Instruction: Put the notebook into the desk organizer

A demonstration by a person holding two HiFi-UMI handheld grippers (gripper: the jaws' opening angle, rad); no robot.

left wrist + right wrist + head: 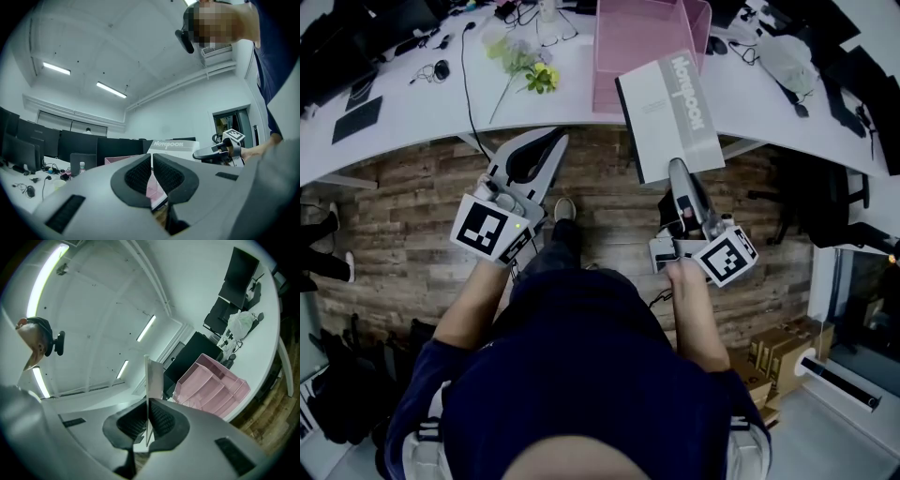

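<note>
A white and grey notebook [670, 117] is held up over the desk's front edge, with my right gripper [677, 169] shut on its lower edge. In the right gripper view the notebook [149, 376] stands edge-on between the pads of that gripper [148, 405]. The pink desk organizer [637, 42] stands on the white desk [412, 112] just behind the notebook; it also shows as the pink organizer [211, 387] ahead and to the right. My left gripper [557, 141] hangs over the floor in front of the desk, shut and empty. From the left gripper [152, 157] I see the notebook [174, 145] and the right gripper [213, 152].
Yellow and white flowers [530, 67] lie on the desk left of the organizer, among cables and earphones. A white plastic bag [787, 58] and dark monitors sit at the right. Cardboard boxes [778, 347] stand on the wooden floor at the right.
</note>
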